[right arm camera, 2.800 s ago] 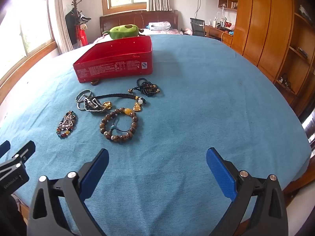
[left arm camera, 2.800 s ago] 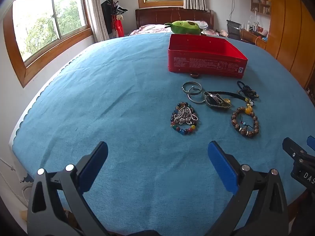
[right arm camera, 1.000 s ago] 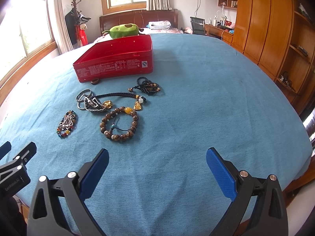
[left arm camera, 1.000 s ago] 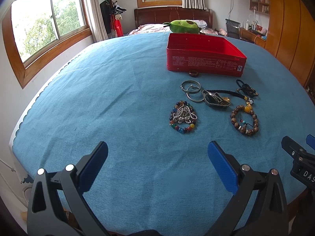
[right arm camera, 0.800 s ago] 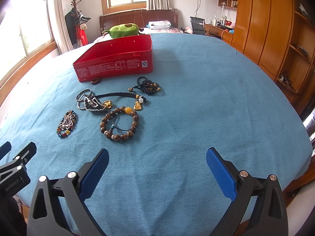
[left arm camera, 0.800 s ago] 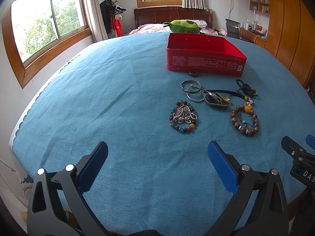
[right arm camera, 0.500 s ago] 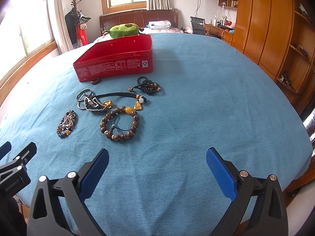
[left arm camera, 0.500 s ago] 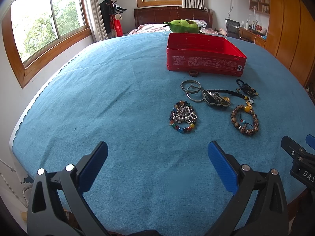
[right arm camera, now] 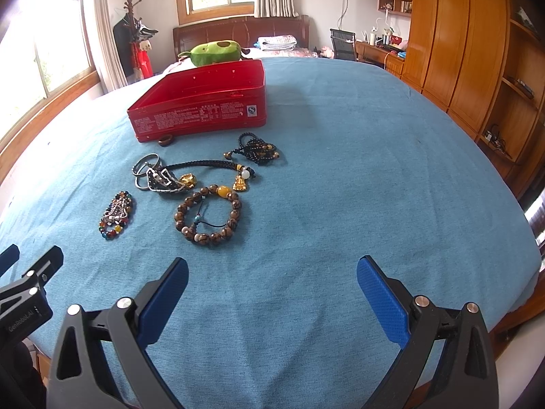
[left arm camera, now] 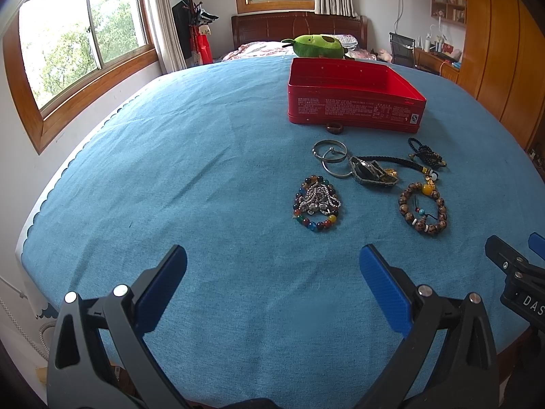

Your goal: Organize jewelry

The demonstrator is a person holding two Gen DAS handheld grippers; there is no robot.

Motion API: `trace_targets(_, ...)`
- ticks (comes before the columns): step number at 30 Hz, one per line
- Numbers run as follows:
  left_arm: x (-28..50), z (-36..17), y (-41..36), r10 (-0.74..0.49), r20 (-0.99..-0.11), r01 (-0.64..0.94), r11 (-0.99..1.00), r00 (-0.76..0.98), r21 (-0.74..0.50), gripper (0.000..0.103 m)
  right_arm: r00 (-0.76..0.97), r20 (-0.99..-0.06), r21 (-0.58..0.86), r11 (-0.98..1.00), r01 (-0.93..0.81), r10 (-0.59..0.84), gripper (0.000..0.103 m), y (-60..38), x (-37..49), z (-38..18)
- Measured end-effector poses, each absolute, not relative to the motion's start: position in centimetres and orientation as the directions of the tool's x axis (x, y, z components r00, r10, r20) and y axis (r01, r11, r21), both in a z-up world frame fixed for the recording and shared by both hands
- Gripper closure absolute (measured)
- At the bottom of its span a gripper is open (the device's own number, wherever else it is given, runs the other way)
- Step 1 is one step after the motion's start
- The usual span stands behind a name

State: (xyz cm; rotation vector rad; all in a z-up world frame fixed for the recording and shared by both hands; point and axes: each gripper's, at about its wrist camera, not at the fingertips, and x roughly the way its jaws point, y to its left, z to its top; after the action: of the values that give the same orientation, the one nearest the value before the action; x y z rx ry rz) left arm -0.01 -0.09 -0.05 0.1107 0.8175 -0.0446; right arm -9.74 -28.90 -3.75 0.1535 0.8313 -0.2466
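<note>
On a blue cloth-covered table (left arm camera: 204,156), jewelry lies in front of an open red tin (left arm camera: 354,102) while two grippers hover at the near edge.

Left gripper (left arm camera: 272,266) and right gripper (right arm camera: 272,272) each hold their blue-padded jaws spread wide, gripping nothing and touching nothing. Near the tin's front wall sits a small brown ring (left arm camera: 335,128). Closer to the grippers lie silver bangles (left arm camera: 332,156), a black cord necklace with gold charms (right arm camera: 204,170), a dark bead strand (right arm camera: 260,148), a multicoloured bead bracelet (left arm camera: 316,202) with a silver chain piled inside it, and a brown wooden bead bracelet (right arm camera: 207,216). All pieces rest on the cloth outside the tin. A green plush toy (right arm camera: 214,52) lies beyond the table.
</note>
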Motion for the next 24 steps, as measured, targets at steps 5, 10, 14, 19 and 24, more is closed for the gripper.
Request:
trace_targets(5, 0.0, -0.2, -0.2, 0.003, -0.73, 0.082, 0.993, 0.683, 0.081, 0.003, 0.648, -0.746, 0.038, 0.961, 0.275, -0.156, 0.004, -28.8, -9.7, -3.7)
trace_targets(10, 0.0, -0.2, -0.3, 0.004, -0.732, 0.081, 0.993, 0.681, 0.082, 0.003, 0.647, -0.747, 0.039, 0.961, 0.275, -0.155, 0.004, -28.7, -9.7, -3.8)
trace_targets(14, 0.1, -0.7, -0.4, 0.006, -0.739, 0.082, 0.993, 0.674, 0.083, 0.003, 0.647, -0.747, 0.04, 0.961, 0.275, -0.154, 0.004, -28.8, -9.7, -3.8)
trace_targets(19, 0.5, -0.7, 0.4, -0.043, -0.752, 0.102, 0.994, 0.657, 0.031, 0.003, 0.648, -0.75, 0.058, 0.963, 0.264, -0.133, 0.004, -29.1, -9.2, -4.0)
trace_targets(24, 1.4, -1.1, 0.8, -0.094, -0.776, 0.124, 0.992, 0.623, -0.021, 0.003, 0.656, -0.748, 0.089, 0.964, 0.249, -0.1, 0.004, -30.3, -8.2, -3.7)
